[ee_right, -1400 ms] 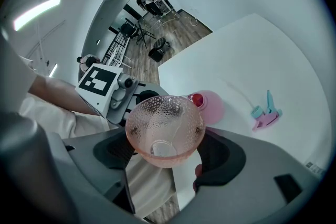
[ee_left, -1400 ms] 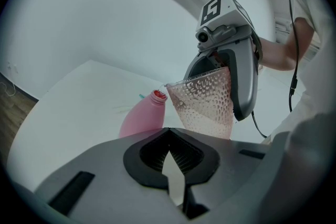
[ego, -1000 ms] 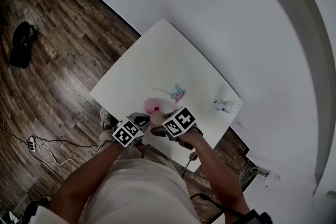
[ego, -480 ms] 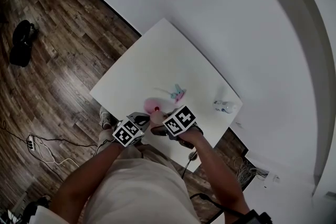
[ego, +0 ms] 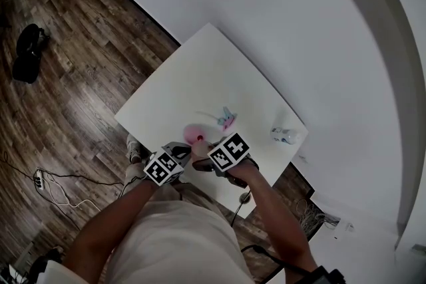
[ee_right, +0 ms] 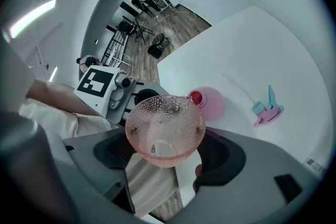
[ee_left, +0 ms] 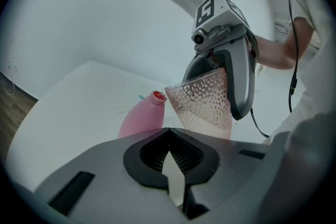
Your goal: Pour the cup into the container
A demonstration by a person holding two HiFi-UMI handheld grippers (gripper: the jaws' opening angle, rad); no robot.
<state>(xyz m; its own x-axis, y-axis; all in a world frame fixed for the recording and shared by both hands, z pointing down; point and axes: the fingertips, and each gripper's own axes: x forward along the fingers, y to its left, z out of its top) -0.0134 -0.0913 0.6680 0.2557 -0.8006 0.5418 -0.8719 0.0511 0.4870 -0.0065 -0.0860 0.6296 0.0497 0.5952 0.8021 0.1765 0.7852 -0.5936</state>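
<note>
Vs 1 s ago, almost nothing has moved. In the head view the marker cube on the right tongs (ee_right: 167, 159) sits a touch higher and further right; the desk edge drifts the same way, so prob. partly head motion. Left tongs (ee_left: 169, 153), bottle and cup keep their places. So this reads as a steady hold mid-pour, not a new step.

Right tongs are clamped on the clear, pink-tinted dimpled cup (ee_right: 164, 128), one pad each side of its lower wall. The cup is tipped over, its rim right at the red mouth of the pink plastic bottle (ee_right: 211, 103), which is the container here. The bottle stands on the white square desk (ego: 193, 76), near the edge closest to the person. A thin streak of liquid runs along the cup's inner wall toward the lip. The bottom looks nearly drained, so pour is prob. close to done. Can't tell the level inside the bottle.

Left tongs: pads drawn in narrow w/ only a sliver of gap, nothing seen between them. The bottle rises just beyond the tips; whether they touch its base, can't tell.

Risk: the mouth is small vs the cup rim, so any wobble now would spill on the desk. A blue-and-pink clip-like item (ee_right: 266, 107) lies well apart, not involved.
</note>
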